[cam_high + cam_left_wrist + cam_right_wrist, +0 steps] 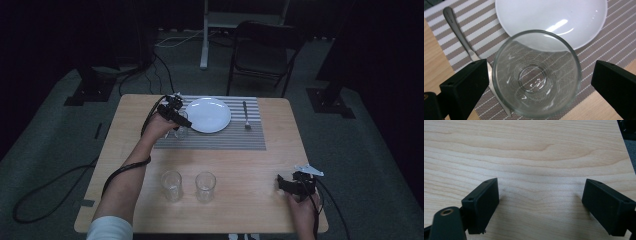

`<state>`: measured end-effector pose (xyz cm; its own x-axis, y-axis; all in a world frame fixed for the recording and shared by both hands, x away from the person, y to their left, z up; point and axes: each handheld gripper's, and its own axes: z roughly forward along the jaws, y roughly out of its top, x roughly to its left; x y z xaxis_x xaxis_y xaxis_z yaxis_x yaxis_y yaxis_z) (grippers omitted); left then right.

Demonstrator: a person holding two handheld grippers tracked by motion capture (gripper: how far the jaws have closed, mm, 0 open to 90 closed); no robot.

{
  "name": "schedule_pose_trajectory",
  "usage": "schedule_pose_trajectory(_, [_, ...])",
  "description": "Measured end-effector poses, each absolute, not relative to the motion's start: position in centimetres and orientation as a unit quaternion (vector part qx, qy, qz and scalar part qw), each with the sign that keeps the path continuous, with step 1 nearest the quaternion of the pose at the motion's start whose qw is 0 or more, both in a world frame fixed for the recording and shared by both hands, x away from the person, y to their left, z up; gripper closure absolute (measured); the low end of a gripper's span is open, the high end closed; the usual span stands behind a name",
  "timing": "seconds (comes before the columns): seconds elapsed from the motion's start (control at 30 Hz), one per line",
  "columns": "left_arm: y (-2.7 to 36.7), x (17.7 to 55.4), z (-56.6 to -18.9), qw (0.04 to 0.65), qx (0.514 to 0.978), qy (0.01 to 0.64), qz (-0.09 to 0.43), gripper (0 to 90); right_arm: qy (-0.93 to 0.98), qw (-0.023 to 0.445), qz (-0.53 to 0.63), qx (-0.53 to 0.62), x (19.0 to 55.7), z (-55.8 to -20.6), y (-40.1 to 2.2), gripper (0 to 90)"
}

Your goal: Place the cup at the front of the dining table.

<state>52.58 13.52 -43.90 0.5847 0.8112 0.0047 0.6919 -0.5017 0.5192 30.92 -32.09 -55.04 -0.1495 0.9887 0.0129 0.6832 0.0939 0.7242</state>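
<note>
A clear empty glass (536, 72) stands upright on the striped placemat (599, 47), just in front of the white plate (551, 17). My left gripper (539, 80) is open around this glass: one jaw sits close to its left side, while a gap separates the other from its right side. In the high view the left gripper (179, 120) hovers over the glass (181, 131) at the plate's (208, 114) left edge. My right gripper (282, 184) rests low at the table's front right, open with nothing but bare wood between its jaws (540, 202).
Two more empty glasses (171, 185) (205, 186) stand side by side near the front edge. A fork (246, 116) lies right of the plate, and a metal utensil (456, 30) lies left of the held-around glass. A folding chair (262, 52) stands beyond the table.
</note>
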Motion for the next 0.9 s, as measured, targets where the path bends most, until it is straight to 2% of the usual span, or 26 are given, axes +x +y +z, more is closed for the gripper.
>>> schedule_pose_trajectory(0.1, [14.0, 52.0, -43.9, 0.258, 0.852, 0.439, 0.121, 1.9, 0.695, 0.252, 0.303, 0.601, 30.9, -55.0, -32.1, 13.8])
schedule_pose_trajectory(0.2, [14.3, 51.5, -44.4, 0.252, 0.857, 0.435, 0.113, 1.9, 0.695, 0.253, 0.303, 0.601, 30.9, -55.0, -32.1, 13.9])
schedule_pose_trajectory(0.33, [14.8, 50.7, -45.0, 0.265, 0.848, 0.441, 0.126, 1.9, 0.695, 0.252, 0.303, 0.601, 30.9, -55.0, -32.1, 13.8])
schedule_pose_trajectory(0.4, [15.0, 50.1, -45.2, 0.264, 0.848, 0.433, 0.154, 2.0, 0.695, 0.253, 0.303, 0.601, 30.9, -55.0, -32.1, 13.8])
schedule_pose_trajectory(0.73, [16.2, 48.5, -46.1, 0.277, 0.847, 0.432, 0.141, 2.0, 0.695, 0.252, 0.303, 0.601, 30.9, -55.0, -32.1, 13.9])
schedule_pose_trajectory(0.9, [16.5, 47.7, -46.9, 0.260, 0.852, 0.431, 0.144, 1.9, 0.695, 0.253, 0.303, 0.601, 30.9, -55.0, -32.1, 13.8])
